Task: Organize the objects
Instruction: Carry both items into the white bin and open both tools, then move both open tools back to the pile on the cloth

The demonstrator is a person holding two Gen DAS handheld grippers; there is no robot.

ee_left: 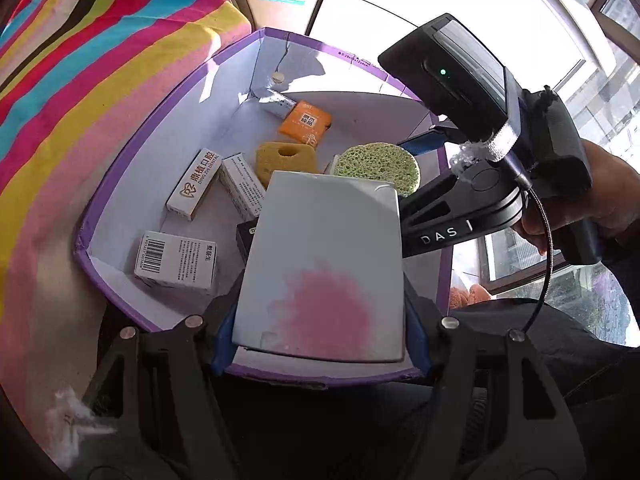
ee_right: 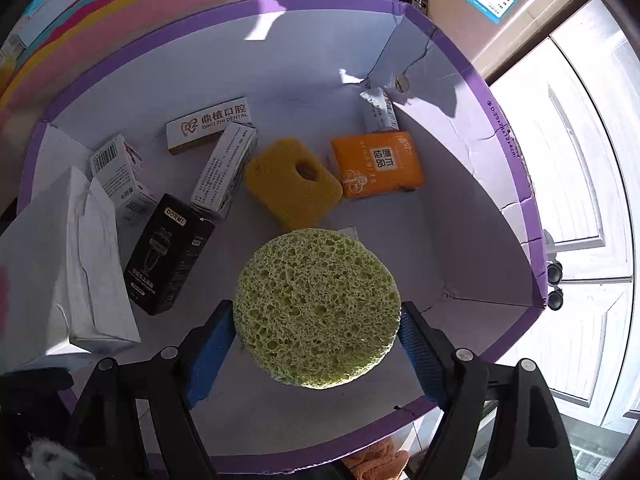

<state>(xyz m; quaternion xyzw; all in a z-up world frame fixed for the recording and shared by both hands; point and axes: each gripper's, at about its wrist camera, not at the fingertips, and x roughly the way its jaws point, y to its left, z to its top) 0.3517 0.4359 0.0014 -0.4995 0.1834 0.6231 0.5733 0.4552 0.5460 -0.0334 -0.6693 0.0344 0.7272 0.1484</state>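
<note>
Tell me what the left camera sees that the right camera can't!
Only the left wrist view shows the pink blotch on the white box in the left tongs, and the right tool's black body.

Only the right wrist view shows the black DORMI box in full, and the right tongs squeezing the green sponge.

Both show the purple tray, yellow sponge and orange packet.
</note>
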